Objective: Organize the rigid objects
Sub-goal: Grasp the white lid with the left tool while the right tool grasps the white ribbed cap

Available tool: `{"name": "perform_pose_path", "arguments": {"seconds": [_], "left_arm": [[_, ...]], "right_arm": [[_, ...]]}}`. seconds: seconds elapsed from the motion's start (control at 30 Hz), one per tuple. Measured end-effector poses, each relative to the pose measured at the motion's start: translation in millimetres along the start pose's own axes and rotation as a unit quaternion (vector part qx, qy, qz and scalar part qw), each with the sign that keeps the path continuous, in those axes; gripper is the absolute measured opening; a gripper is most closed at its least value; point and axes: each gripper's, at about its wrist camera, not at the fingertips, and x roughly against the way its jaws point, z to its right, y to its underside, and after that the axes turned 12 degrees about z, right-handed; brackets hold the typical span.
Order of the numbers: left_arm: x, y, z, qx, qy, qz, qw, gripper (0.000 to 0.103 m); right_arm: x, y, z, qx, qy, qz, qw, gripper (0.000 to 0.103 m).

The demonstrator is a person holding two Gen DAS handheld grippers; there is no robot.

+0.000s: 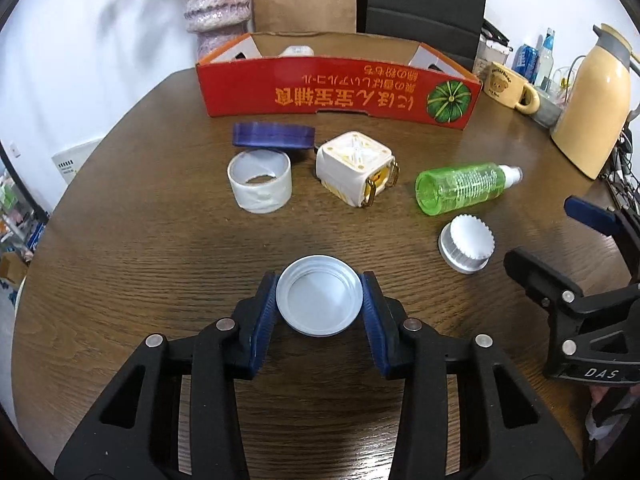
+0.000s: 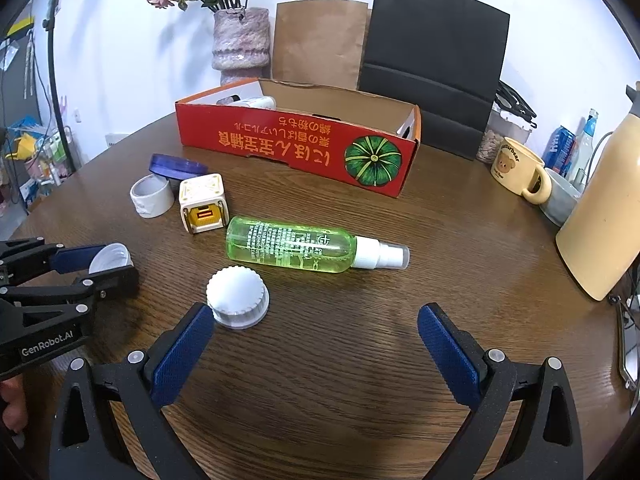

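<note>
Red cardboard box [image 2: 296, 148] is standing open-topped at the far side of the worktop [image 1: 160, 264], holding a white object [image 2: 256, 102] only partly visible over its wall. Nearer than the box, the green spray bottle [image 2: 292, 250] is lying on its side, nozzle pointing right. The left claw [image 1: 320, 300] is gripping a shallow white lid [image 1: 319, 295], hollow side up. The right claw [image 2: 316, 328] is gaping open, empty, beside a ribbed white cap [image 2: 237, 296].
</note>
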Motion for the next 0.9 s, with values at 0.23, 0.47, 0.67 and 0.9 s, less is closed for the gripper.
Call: {"name": "perform_pose_path", "arguments": {"seconds": [0.23, 0.47, 0.67, 0.9], "left_arm": [[6.2, -8.1, -10.8, 0.019, -0.014, 0.022, 0.9995, 0.037], [10.8, -15.1, -25.6, 0.040, -0.031, 0.041, 0.9979, 0.037], [11.2, -14.5, -25.4, 0.039, -0.031, 0.044, 0.9978, 0.037], [11.3, -13.9, -25.6, 0.039, -0.030, 0.043, 0.9979, 0.037]], "right_arm": [[-4.6, 0.6, -6.2, 0.005, -0.010, -0.009, 1.000, 0.103], [-19.7, 0.4, -20.5, 0.004, -0.030, -0.035, 0.999, 0.103], [-30.2, -2.2, -31.8, 0.005, -0.038, -0.049, 0.998, 0.103], [-38.3, -3.4, -35.0, -0.001, -0.041, -0.063, 0.997, 0.070]]}}
